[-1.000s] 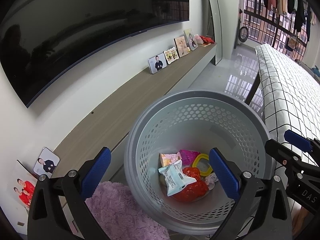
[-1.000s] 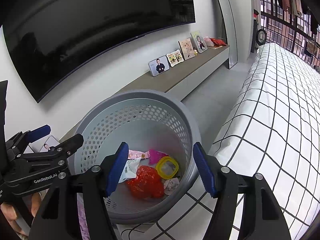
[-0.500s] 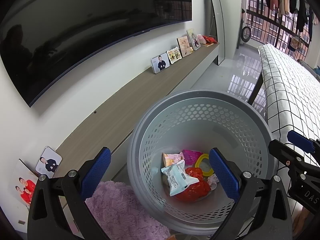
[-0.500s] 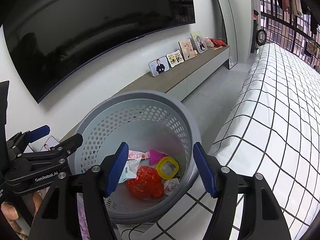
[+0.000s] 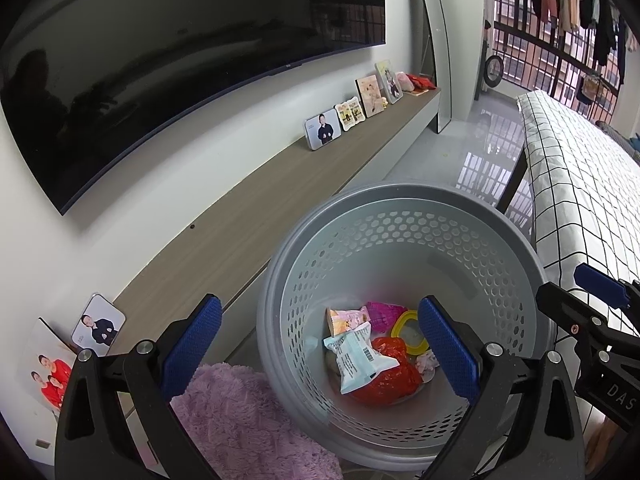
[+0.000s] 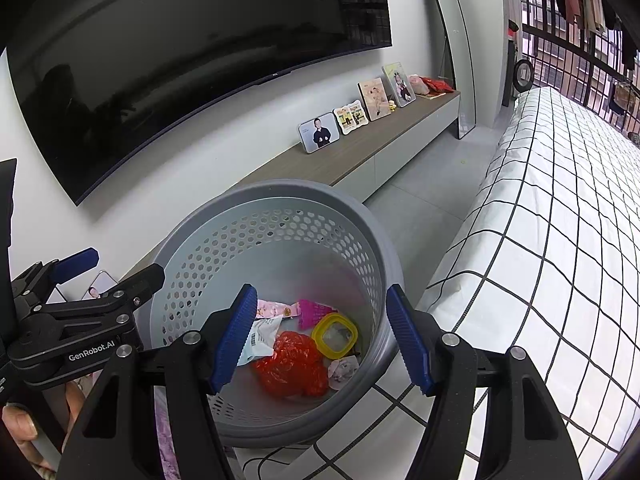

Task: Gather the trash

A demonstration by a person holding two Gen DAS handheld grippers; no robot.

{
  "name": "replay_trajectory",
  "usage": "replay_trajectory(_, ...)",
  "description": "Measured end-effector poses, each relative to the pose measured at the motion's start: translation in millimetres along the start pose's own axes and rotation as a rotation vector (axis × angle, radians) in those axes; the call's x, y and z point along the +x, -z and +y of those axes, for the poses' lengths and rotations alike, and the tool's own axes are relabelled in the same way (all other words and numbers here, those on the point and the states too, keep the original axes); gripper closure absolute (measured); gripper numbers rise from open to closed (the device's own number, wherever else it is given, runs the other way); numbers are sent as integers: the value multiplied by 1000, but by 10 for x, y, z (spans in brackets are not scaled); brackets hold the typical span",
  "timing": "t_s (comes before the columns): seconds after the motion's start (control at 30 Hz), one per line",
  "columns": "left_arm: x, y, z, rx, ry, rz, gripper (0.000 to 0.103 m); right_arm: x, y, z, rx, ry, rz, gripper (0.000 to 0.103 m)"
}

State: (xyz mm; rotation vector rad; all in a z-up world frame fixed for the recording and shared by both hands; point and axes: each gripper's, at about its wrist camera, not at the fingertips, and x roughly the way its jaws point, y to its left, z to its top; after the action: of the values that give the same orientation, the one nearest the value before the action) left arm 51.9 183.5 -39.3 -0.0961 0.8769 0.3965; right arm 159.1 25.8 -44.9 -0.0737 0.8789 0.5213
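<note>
at the bottom of the left wrist view the left gripper stands with its blue pads wide apart and nothing between them; it holds nothing. the right gripper fills the bottom of its own view the same way, pads parted and empty (it also shows at the right edge of the left view, side on). a hand grips the left tool's handle in the lower left corner of the right view.

just beyond both sets of pads, in the lower middle of each frame, sits the grey basket with its holed wall, and the trash lies on its floor: a red plastic bag, a pale blue snack packet resting on the bag, a pink wrapper, a yellow ring-shaped lid and a small crumpled scrap. a fluffy pink rug lies at the basket's lower left, and a bed with a white checked sheet runs up the right side.

farther off, a long wooden shelf carries framed photos under a big dark tv in the upper left.

as i judge it, the collecting looks largely done: several pieces are already in the basket, no gripper carries anything, and no loose trash shows on the shelf, floor or bed sheet within these views. what lies outside the frames i cannot tell.
</note>
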Motion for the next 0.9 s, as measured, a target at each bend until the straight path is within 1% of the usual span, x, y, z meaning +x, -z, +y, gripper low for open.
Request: replay_trajectory(0.9, -7, 17, -14, 2, 8, 1, 6, 4, 2, 6, 0, 1, 0, 39)
